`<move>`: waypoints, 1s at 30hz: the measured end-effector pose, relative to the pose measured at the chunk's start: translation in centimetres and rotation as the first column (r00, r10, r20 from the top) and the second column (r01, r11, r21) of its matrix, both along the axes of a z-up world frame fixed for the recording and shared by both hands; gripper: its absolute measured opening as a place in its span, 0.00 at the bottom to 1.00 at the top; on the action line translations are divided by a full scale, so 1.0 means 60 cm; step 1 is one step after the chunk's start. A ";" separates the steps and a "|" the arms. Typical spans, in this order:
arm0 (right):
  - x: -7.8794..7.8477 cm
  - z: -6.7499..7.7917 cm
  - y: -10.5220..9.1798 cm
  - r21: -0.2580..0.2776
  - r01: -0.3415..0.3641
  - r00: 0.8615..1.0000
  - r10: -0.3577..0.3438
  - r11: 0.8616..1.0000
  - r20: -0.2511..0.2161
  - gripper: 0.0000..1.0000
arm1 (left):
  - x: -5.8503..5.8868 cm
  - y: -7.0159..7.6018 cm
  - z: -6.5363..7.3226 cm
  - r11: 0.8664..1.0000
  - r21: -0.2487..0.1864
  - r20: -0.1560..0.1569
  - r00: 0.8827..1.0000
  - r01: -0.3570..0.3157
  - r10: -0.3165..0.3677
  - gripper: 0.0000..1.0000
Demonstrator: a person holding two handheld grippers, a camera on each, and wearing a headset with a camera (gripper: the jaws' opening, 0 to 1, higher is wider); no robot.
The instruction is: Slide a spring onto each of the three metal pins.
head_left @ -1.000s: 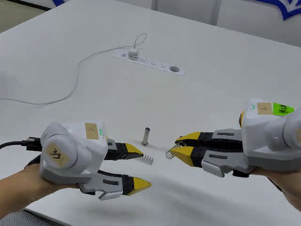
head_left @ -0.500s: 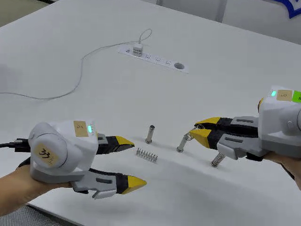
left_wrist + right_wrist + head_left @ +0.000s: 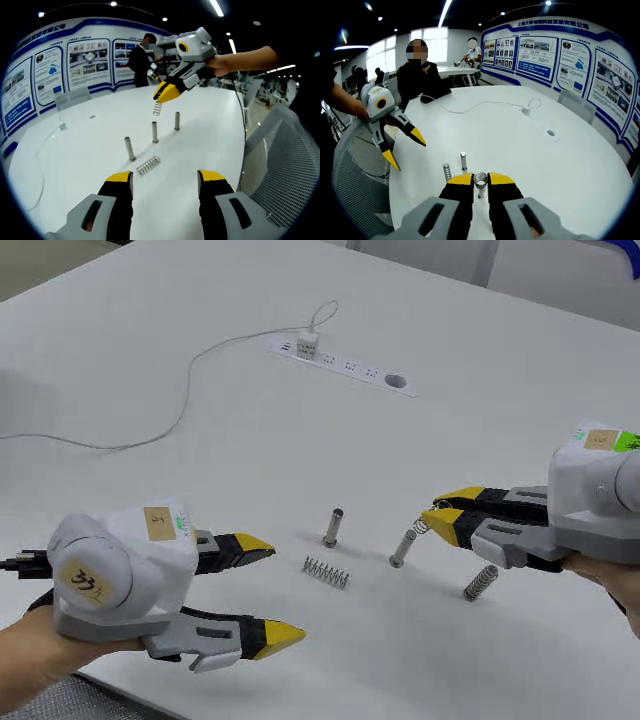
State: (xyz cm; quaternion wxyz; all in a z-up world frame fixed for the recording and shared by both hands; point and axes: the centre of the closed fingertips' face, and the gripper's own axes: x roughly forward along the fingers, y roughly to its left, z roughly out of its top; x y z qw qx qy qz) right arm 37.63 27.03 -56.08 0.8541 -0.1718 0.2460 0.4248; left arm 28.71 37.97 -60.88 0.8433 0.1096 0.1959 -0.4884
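Carried over since a second ago to the top of the middle pin (image 3: pixel 403 548): the held spring (image 3: pixel 421 527), along with the right gripper (image 3: pixel 441 515). Underneath, broad white table (image 3: pixel 200 460). At lower left, left gripper (image 3: pixel 268 588) with jaws spread wide on nothing, pointing toward the work. Right gripper's jaws clamped on the held spring's upper coils, spring tilted, lower end just at the pin tip; seated or not, impossible to tell. Left of that, bare pin (image 3: pixel 333 528); right of it, spring-covered pin (image 3: pixel 481 583). Just in front of the bare pin, loose spring (image 3: pixel 326 573) flat on the table. For a clean slide: square the coil axis to the pin, lower straight down, loosen the grip only after getting several coils over the tip.
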 end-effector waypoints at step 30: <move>0.017 -0.055 0.001 -0.048 0.044 0.994 -0.049 0.998 -0.097 0.11 | 0.002 0.004 -0.008 1.000 -0.001 -0.033 0.999 -0.026 0.026 0.54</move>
